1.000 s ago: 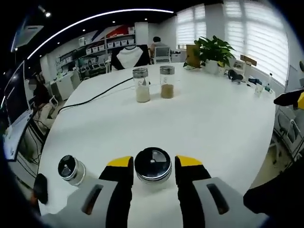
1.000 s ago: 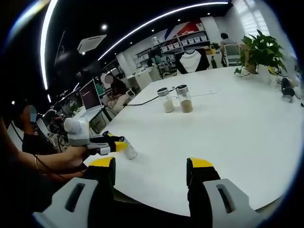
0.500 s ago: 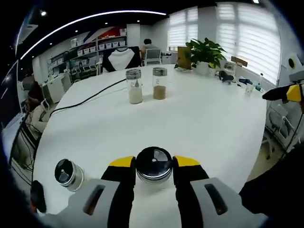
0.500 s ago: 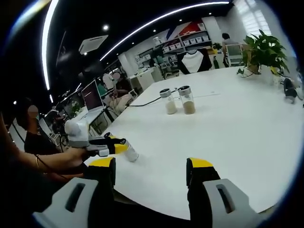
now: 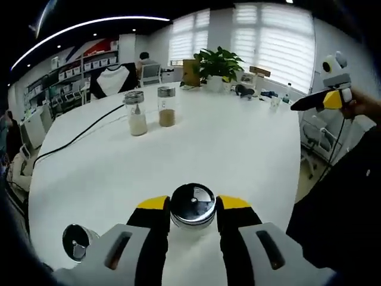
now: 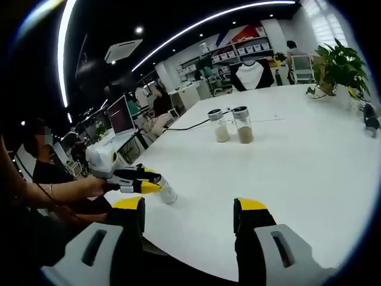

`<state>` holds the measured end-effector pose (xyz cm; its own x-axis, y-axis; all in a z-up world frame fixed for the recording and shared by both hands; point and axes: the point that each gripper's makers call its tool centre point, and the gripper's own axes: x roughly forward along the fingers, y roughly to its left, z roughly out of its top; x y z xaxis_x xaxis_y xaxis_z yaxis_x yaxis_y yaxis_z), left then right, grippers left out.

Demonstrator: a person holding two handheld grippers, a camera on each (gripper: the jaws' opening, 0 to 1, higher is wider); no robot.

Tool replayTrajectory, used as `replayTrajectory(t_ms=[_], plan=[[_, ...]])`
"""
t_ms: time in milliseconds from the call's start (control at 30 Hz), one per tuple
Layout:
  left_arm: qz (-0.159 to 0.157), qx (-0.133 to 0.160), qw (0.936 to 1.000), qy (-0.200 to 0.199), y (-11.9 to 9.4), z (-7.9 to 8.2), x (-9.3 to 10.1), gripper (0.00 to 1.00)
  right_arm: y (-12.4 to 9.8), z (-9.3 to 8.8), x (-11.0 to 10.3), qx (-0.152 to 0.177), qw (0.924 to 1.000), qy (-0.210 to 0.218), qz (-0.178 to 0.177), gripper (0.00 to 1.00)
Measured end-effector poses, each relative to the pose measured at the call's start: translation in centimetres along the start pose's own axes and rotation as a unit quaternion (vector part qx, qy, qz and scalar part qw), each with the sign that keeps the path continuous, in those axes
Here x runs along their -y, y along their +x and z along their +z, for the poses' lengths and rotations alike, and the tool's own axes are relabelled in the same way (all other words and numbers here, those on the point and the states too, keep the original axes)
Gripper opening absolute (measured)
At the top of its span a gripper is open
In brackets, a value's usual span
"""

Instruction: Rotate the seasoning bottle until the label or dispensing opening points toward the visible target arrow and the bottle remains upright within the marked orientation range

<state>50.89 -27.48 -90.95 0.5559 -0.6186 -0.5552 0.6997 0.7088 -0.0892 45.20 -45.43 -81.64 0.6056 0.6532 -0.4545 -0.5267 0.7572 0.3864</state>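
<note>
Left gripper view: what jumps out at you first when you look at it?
The shiny round lid of the seasoning bottle grabs the eye first, squeezed between the yellow-tipped jaws of the left gripper at the near edge of the big white table. Farther back stand two glass jars side by side, and a leafy green plant sits by the bright windows.

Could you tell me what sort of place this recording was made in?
Probably an open-plan office or lab: a large white table, desks with monitors, stocked shelving along the far wall, and a potted plant by blinded windows.
</note>
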Motion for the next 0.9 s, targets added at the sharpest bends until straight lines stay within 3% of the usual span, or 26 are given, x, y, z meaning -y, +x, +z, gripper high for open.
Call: replayTrajectory(t_ms=[100, 233, 300, 700, 900], plan=[[-0.022, -0.01, 0.9997, -0.004, 0.0, -0.2, -0.2, 0.33, 0.0, -0.1, -0.1, -0.003, 1.0, -0.001, 0.001, 0.59], [-0.029, -0.013, 0.9995, -0.009, 0.0, -0.2, 0.1, 0.33, 0.0, -0.3, -0.2, -0.007, 1.0, -0.002, 0.0, 0.59], [-0.013, -0.019, 0.9993, -0.03, -0.1, -0.5, -0.1, 0.36, 0.0, -0.3, -0.2, -0.008, 1.0, -0.001, -0.001, 0.59], [0.018, -0.022, 0.9982, -0.052, -1.9, -1.7, -0.4, 0.38, 0.0, -0.4, -0.5, -0.014, 0.9999, -0.007, 0.003, 0.59], [0.048, -0.017, 0.9971, -0.057, -2.5, -1.1, -0.3, 0.39, 0.3, -0.3, -0.8, -0.015, 0.9998, -0.009, 0.006, 0.59]])
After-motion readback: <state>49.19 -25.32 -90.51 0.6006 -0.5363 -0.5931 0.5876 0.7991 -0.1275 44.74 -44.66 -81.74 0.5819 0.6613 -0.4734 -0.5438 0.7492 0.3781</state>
